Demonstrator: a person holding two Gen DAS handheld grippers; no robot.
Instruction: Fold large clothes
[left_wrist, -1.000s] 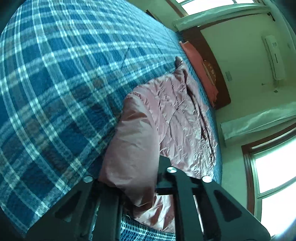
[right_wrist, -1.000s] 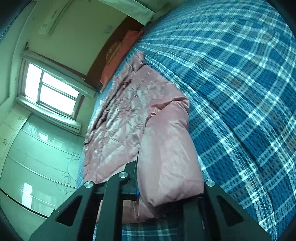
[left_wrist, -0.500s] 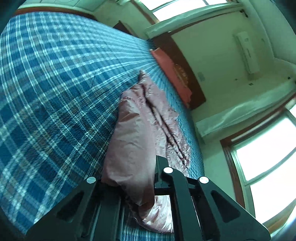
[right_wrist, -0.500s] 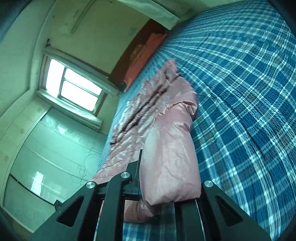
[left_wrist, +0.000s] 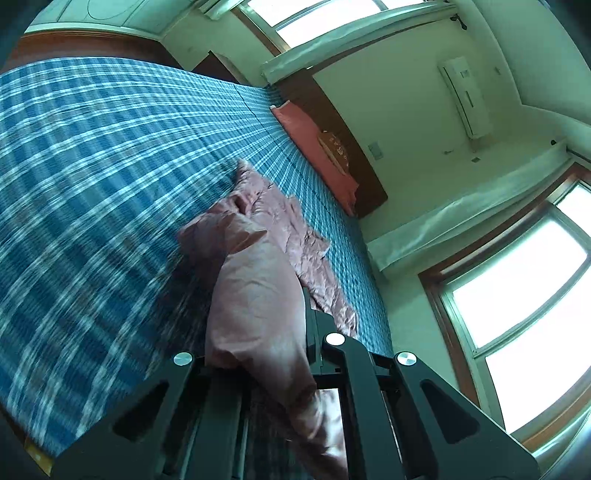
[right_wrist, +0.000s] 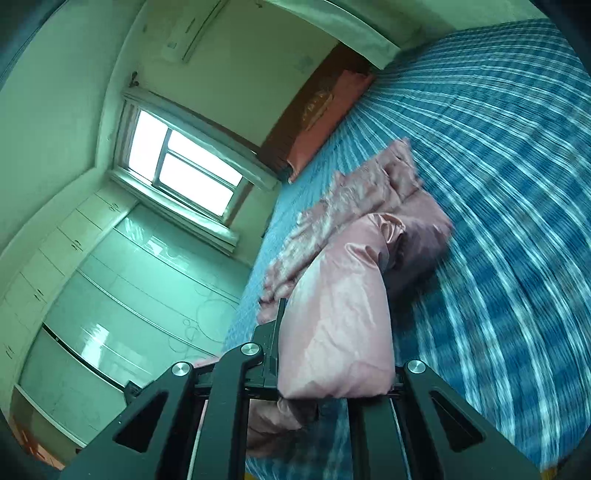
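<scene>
A large shiny pink padded garment (left_wrist: 266, 229) lies on a blue plaid bed cover (left_wrist: 92, 166). My left gripper (left_wrist: 258, 354) is shut on one part of the garment and holds it raised off the bed. My right gripper (right_wrist: 332, 373) is shut on another part of the pink garment (right_wrist: 340, 302), which bulges up between its jaws. The rest of the garment trails away over the bed cover (right_wrist: 517, 184) toward the headboard. The fabric hides the fingertips of both grippers.
An orange-red pillow (left_wrist: 314, 147) lies against the dark wooden headboard (left_wrist: 354, 155). Bright windows (left_wrist: 528, 291) and an air conditioner (left_wrist: 465, 96) are on the walls. Pale glossy wardrobe doors (right_wrist: 129, 295) stand beside the bed.
Both grippers have lifted and tilted upward with the garment in them. The garment has bunched and drawn together, and more of the walls and windows now shows.
</scene>
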